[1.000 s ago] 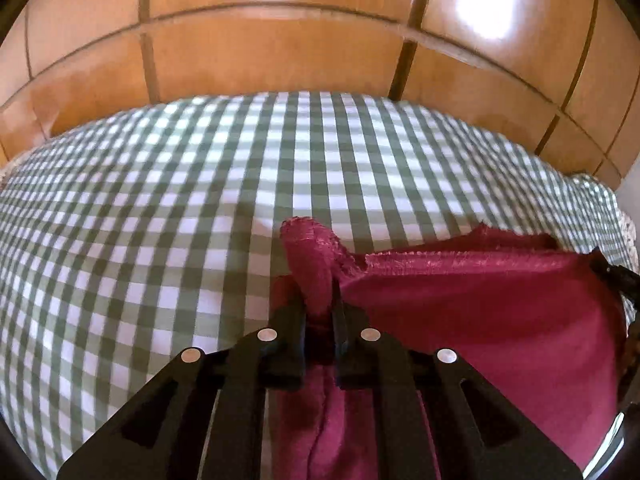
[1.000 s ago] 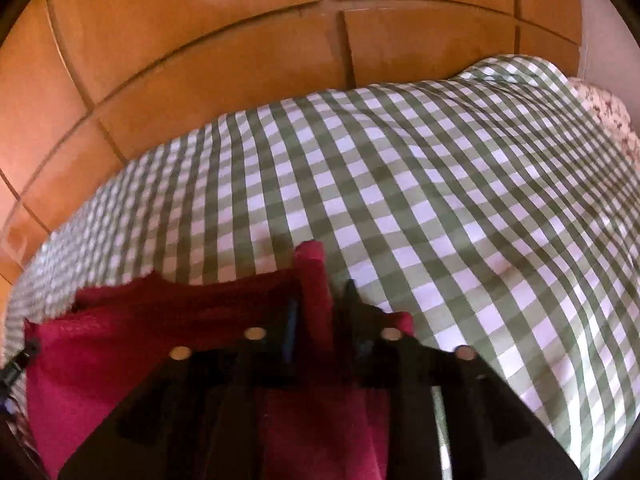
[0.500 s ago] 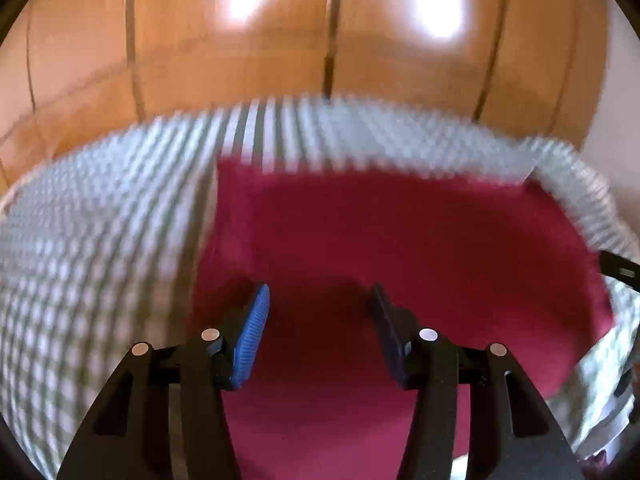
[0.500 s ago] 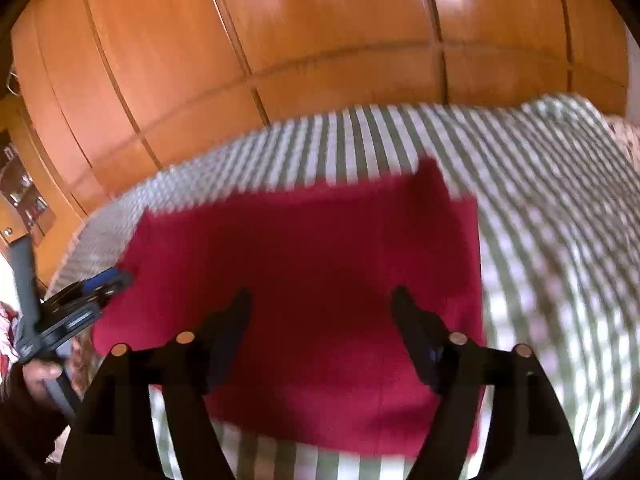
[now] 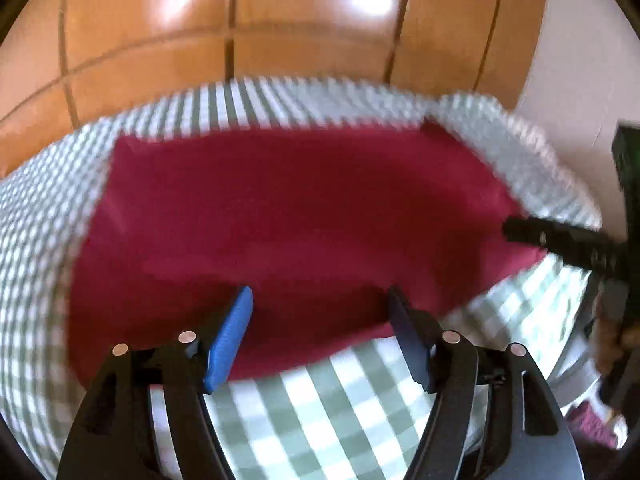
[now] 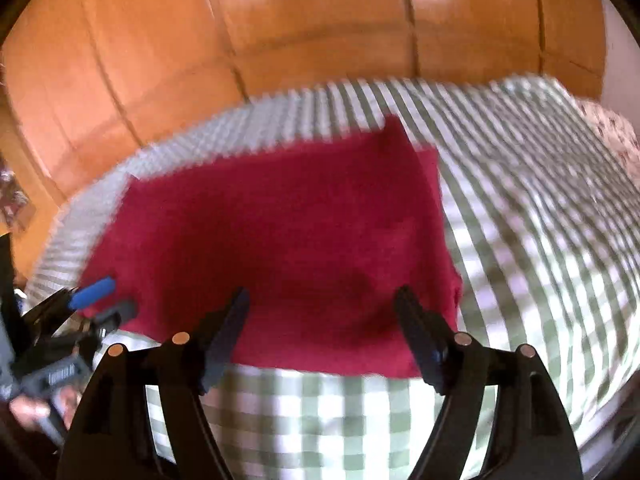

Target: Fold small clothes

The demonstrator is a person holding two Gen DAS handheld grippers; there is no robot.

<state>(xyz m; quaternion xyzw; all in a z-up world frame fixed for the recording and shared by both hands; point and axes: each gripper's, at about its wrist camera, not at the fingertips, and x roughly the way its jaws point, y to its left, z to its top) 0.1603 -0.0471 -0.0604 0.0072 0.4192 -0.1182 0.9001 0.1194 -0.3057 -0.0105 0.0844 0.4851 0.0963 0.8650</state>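
Left wrist view: the left gripper is standing released, its 2 jaws spread apart with nothing pinched between them; the jaws have just been opening. One blue pad is facing inward on the left finger. The red cloth is lying flat ahead of the fingertips, and its near edge is running between and just behind the 2 tips in the picture, so that the tips are overlapping the cloth's near margin; whether they are touching it cannot be told. The cloth is resting on the green-and-white checked cover, which is showing bare between the fingers. At the right edge, the right gripper is reaching toward the cloth's right corner.

Right wrist view: the right gripper is likewise standing released, its jaws parted and gripping nothing; they have just been closing slightly. The red cloth is spreading out beyond the fingertips, its near edge crossing just behind them, with the checked cover extending to the right. At the lower left, the left gripper is hovering beside the cloth's left corner, held by a hand. Orange wooden panels are filling the background. Both views are blurred.
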